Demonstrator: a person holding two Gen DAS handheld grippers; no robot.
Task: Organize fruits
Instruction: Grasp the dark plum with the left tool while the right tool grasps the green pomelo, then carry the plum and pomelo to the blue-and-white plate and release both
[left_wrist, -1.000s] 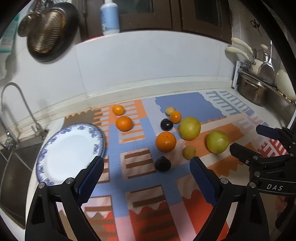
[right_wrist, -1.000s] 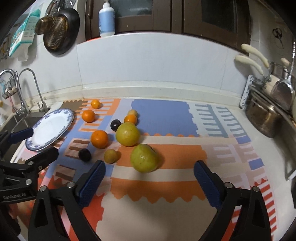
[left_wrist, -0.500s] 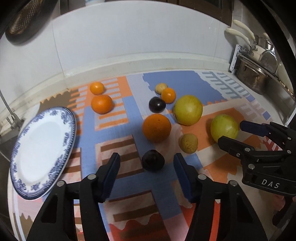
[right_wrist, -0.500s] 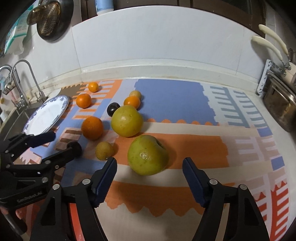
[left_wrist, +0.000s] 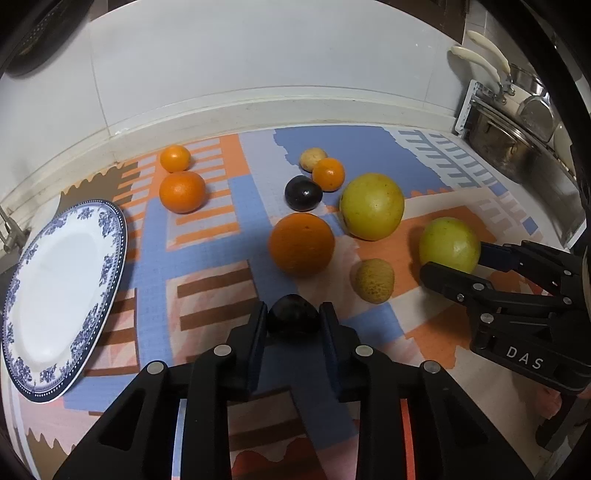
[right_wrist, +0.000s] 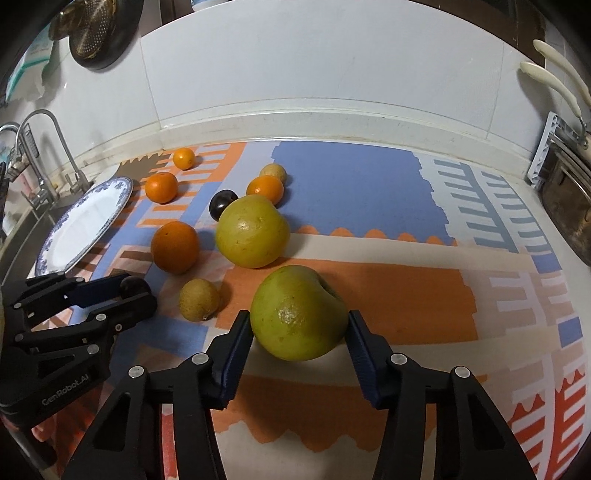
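Observation:
Several fruits lie on a patterned mat. My left gripper (left_wrist: 293, 308) is shut on a small dark plum (left_wrist: 293, 319) near the front of the mat; the right wrist view shows that gripper (right_wrist: 136, 290) with the plum (right_wrist: 131, 285) between its tips. My right gripper (right_wrist: 299, 321) has its jaws closing on a large green-yellow fruit (right_wrist: 295, 310), with both blue pads touching its sides. A blue-rimmed white plate (left_wrist: 110, 229) lies empty at the left. Loose on the mat are a big orange (left_wrist: 301, 243), a yellow fruit (left_wrist: 371, 205) and a small tan fruit (left_wrist: 373, 280).
Further back lie a second dark plum (left_wrist: 303, 193), three smaller oranges and another tan fruit. A tap (right_wrist: 48, 147) and sink are left of the plate. Steel pots (left_wrist: 509, 147) stand at the right. A white tiled wall bounds the counter behind.
Both grippers came down and forward onto the mat. The left one went from wide open to shut on the dark plum. The right one narrowed around the green-yellow fruit.

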